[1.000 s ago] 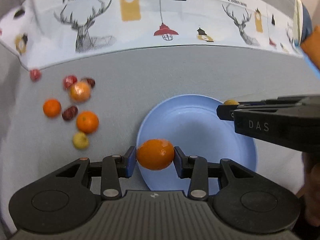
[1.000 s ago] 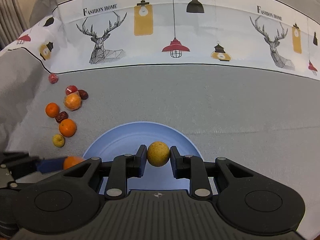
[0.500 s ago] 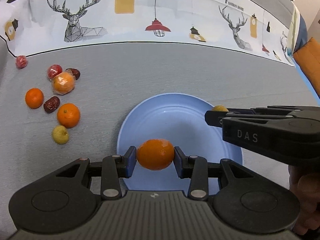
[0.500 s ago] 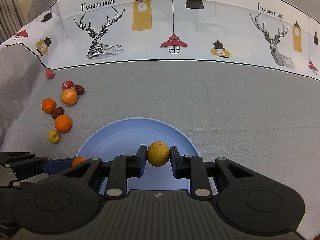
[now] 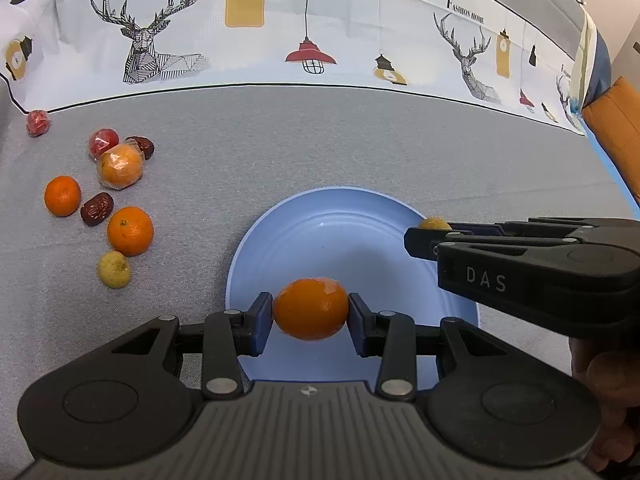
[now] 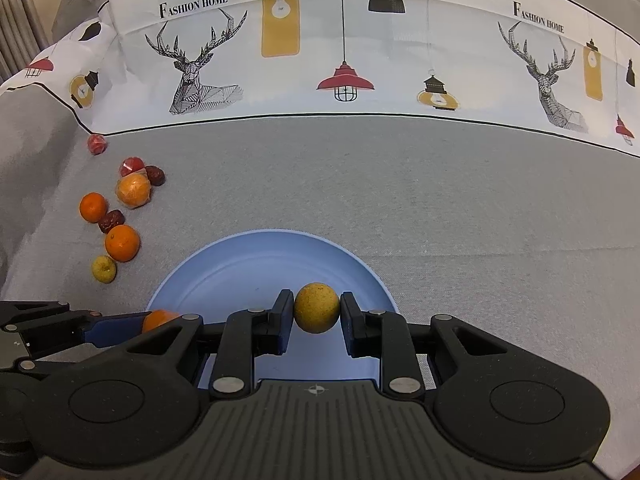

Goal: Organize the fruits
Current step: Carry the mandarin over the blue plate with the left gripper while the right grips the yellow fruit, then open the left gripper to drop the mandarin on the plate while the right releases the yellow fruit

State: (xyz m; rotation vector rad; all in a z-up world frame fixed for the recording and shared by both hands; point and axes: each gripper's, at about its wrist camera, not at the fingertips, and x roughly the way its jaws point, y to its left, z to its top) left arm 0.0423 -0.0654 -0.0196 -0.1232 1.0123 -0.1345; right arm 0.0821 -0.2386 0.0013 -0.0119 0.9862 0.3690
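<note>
The left hand-held gripper point(image 5: 311, 314) is clamping an orange mandarin point(image 5: 311, 309) between its blue pads, holding it above the near part of the blue plate point(image 5: 340, 240). The right hand-held gripper point(image 6: 316, 314) is pinching a small yellow-brown fruit point(image 6: 316, 307) in a narrow grip, also over the plate. The plate is sitting on the grey-clothed bench point(image 6: 440, 200). Off to the left, well apart from the plate, loose fruit is lying in a cluster point(image 5: 108, 196): mandarins, one in clear wrap, dark red dates, red wrapped pieces and a small yellow fruit. The gripper bodies are hiding the plate's near rim, and whether either held fruit is touching the plate cannot be told.
</note>
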